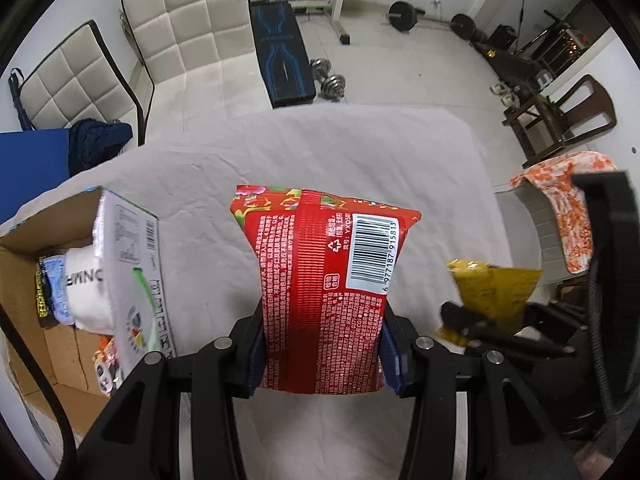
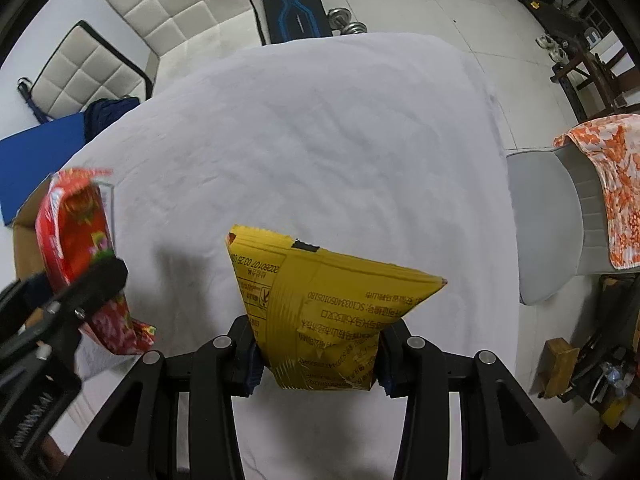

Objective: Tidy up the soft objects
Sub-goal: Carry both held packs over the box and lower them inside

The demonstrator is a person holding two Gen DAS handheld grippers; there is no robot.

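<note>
My left gripper (image 1: 322,354) is shut on a red snack bag (image 1: 324,264) with a white barcode and holds it above the white-clothed table (image 1: 320,152). My right gripper (image 2: 318,356) is shut on a yellow snack bag (image 2: 320,308), also held above the cloth. In the left wrist view the yellow bag (image 1: 496,292) and right gripper show at the right. In the right wrist view the red bag (image 2: 80,248) and left gripper show at the left.
An open cardboard box (image 1: 44,312) with soft packs and a white roll stands at the table's left edge. Cushioned chairs (image 1: 192,24), a weight bench (image 1: 280,56) and dumbbells lie beyond. A grey chair with an orange floral cloth (image 2: 612,184) stands at the right.
</note>
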